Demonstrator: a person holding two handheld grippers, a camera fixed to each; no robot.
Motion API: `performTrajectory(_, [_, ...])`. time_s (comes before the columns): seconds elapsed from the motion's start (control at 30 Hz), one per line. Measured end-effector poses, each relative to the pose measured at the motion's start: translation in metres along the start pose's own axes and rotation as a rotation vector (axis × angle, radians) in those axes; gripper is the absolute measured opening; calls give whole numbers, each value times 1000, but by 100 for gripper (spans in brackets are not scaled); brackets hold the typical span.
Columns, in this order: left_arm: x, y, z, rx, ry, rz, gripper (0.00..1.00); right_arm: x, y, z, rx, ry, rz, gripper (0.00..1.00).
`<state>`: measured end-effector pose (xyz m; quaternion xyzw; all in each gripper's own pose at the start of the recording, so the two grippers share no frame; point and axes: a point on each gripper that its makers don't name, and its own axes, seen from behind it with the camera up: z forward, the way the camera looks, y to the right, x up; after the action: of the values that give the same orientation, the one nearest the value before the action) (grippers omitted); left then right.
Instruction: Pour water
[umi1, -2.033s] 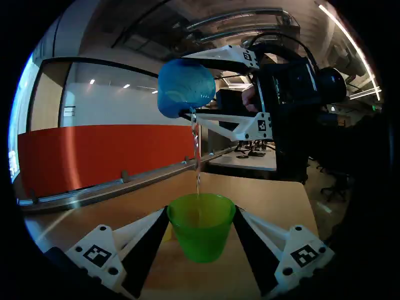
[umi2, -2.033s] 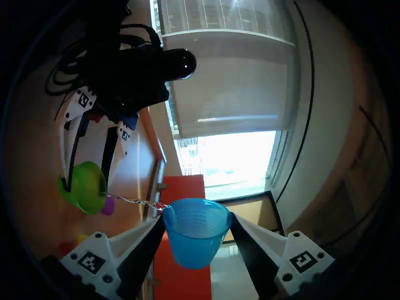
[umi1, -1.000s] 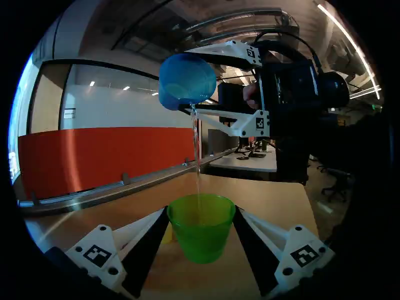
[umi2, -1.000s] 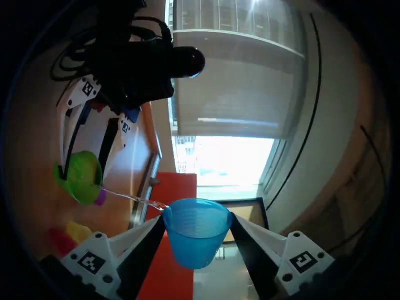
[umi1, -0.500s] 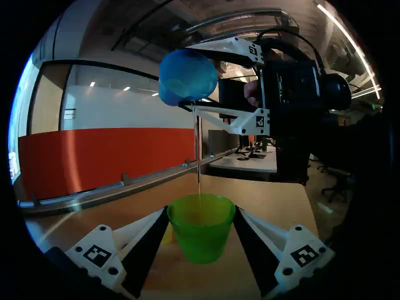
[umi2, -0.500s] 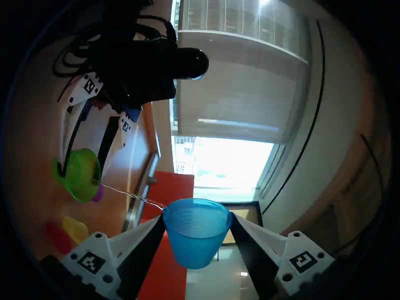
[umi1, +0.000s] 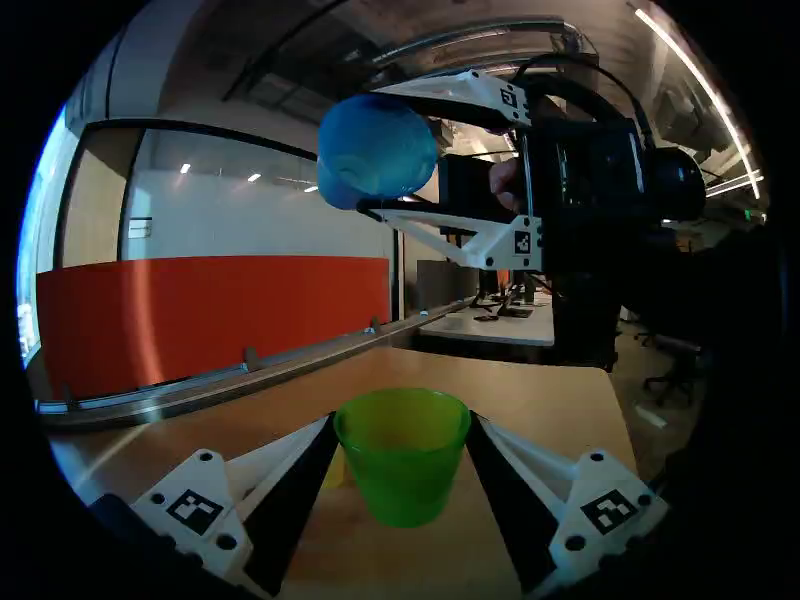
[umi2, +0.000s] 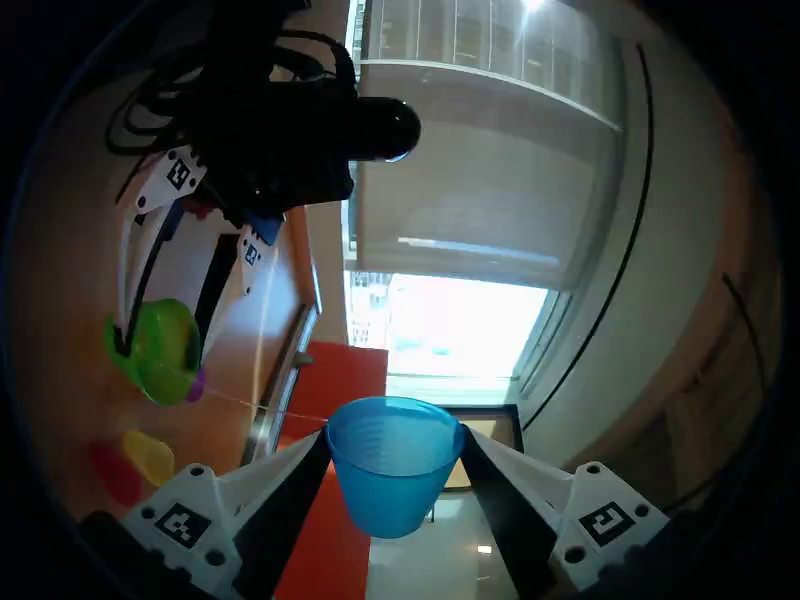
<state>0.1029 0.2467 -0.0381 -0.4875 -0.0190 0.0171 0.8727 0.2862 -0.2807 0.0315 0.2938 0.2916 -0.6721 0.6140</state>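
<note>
While my left gripper (umi1: 402, 438) sits clamped on the green cup (umi1: 402, 465) at 6 o'clock in the left gripper view, the right gripper (umi1: 378, 150) is up at 12 o'clock squeezing the blue cup (umi1: 362, 168). The green one is upright, low over the wooden table (umi1: 540, 390). I honestly can't tell if its base touches. The blue one is tipped over, mouth aimed down and toward my left side, straight above the green cup and well apart from it.

In the right gripper view the blue cup is at 6 o'clock with a finger pressed on each side, and the green cup is over at 9 o'clock. A hair-thin thread of water (umi2: 262, 405) runs from the blue rim toward it. A yellow cup (umi2: 148, 455) and a red thing (umi2: 108, 472) lie on the table around 8 o'clock, and something purple (umi2: 198, 383) peeks out just beside the green cup.
</note>
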Motion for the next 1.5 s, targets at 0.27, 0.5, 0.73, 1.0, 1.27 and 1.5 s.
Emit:
performTrajectory(0.27, [0,0,0,1,1,-2,89,-1,-3,0,2,-1,12,92])
performTrajectory(0.5, [1,-1,-1,2,2,-4,89,-3,-4,-2,-3,1,92,92])
performTrajectory(0.73, [3,-1,-2,6,3,0,89,-7,-12,-6,13,4,271,92])
performTrajectory(1.0, [6,-3,-5,15,4,3,89,-15,-27,-12,24,-7,571,93])
performTrajectory(1.27, [8,-4,-8,23,0,9,89,-11,-32,-20,29,18,869,92])
performTrajectory(1.5, [10,-5,-9,25,1,9,89,-2,-31,-25,50,51,1097,92])
